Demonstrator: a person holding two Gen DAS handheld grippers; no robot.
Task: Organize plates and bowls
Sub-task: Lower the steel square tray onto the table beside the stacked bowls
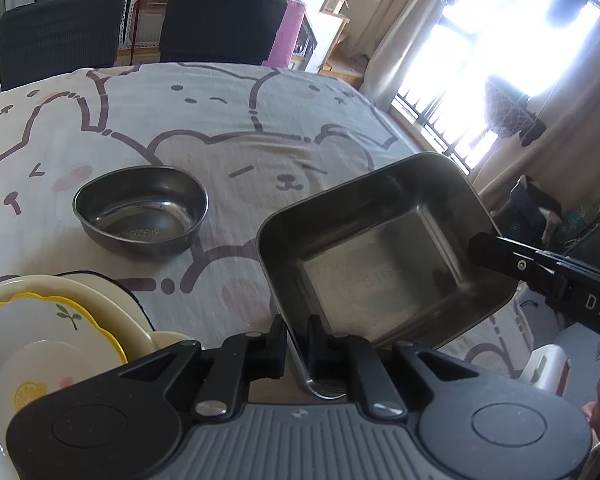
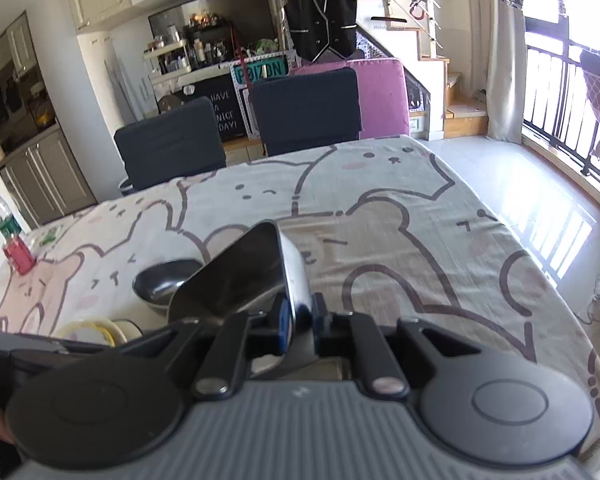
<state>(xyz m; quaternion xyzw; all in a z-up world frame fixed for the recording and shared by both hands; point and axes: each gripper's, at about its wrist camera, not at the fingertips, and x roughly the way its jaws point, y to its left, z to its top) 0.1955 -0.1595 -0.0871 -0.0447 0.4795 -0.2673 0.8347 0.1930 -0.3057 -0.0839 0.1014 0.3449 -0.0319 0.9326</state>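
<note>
Both tools pinch one rectangular steel tray (image 1: 380, 248): left tool (image 1: 297, 344) clamped on its near rim, right tool (image 2: 300, 320) on the side rim, keeping it tilted above the surface (image 1: 236, 120), just right of the heart-shaped bowl (image 1: 140, 210), probably for nesting.

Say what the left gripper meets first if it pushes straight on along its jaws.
Probably nothing new: the left gripper is already shut on the near rim of the rectangular steel tray, which fills its line. Beyond the tray lies the tablecloth; depth unclear.
</note>
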